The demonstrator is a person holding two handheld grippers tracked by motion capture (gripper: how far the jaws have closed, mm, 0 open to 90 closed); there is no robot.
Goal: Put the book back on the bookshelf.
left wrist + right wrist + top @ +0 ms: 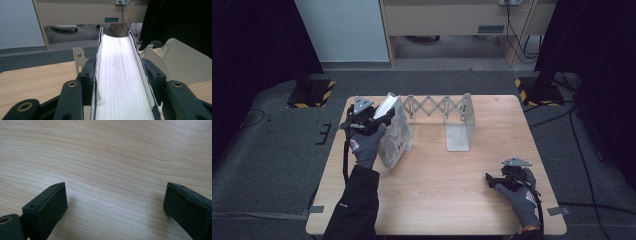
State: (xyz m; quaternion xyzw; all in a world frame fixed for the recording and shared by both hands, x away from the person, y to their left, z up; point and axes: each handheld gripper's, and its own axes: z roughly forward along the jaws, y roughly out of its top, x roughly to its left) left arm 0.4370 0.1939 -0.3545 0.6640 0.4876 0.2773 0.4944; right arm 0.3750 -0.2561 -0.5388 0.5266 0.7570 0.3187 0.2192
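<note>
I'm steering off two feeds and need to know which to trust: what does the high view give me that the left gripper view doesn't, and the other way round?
High view alone: the whole wooden table, the right gripper resting low near the front right, away from the work, and the expandable metal book rack end to end.

Left gripper view alone: the book's page edges close up, with the black fingers pressed against both covers.

Both: the left gripper shut on the book, held on edge at the rack's left end, with a pale rack plate beside it.
</note>
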